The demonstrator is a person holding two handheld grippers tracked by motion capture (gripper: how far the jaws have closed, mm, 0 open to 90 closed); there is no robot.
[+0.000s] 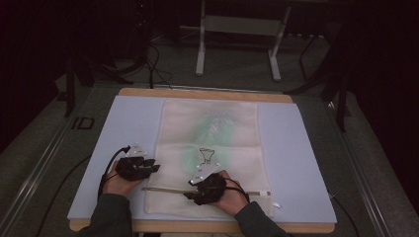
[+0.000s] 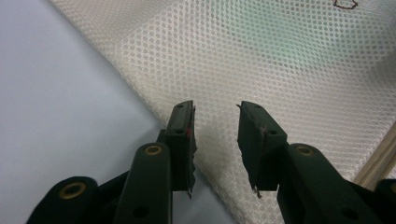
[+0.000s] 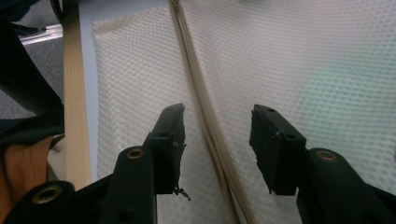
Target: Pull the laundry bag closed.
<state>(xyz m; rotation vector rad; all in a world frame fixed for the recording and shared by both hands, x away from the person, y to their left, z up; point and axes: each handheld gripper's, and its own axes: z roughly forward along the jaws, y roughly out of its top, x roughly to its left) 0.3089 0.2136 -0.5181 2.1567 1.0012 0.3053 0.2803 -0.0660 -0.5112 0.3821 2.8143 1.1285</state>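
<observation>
Mesh laundry bag (image 1: 210,153) lying flat on a pale blue mat (image 1: 123,128), long way running from the person's edge of the table toward the far edge, with something green showing through the netting around the middle. That's the whole setup.

Starting at the left: the left gripper (image 1: 148,165) sits at the bag's left edge, roughly level with the lower third. From the left gripper view its jaws are spread apart and holding nothing, hovering right over the edge where the netting (image 2: 280,70) meets the mat (image 2: 56,93). So released, just parked at the border.

Moving right: the right gripper (image 1: 202,190) is over the bag near the person's end, and this is the bit that matters. The zipper (image 1: 207,189) runs crosswise, left to right, near that end, so it's square to the bag's long axis. In the right gripper view the zipper (image 3: 205,121) passes straight up between the two open jaws, which stand either side of it, nothing pinched yet. I can't make out the pull tab from here, so no idea which end it's at.

My guess is the right hand is the one to work the zipper since it's already straddling it, and the left would pin the edge down so the netting doesn't bunch up.
</observation>
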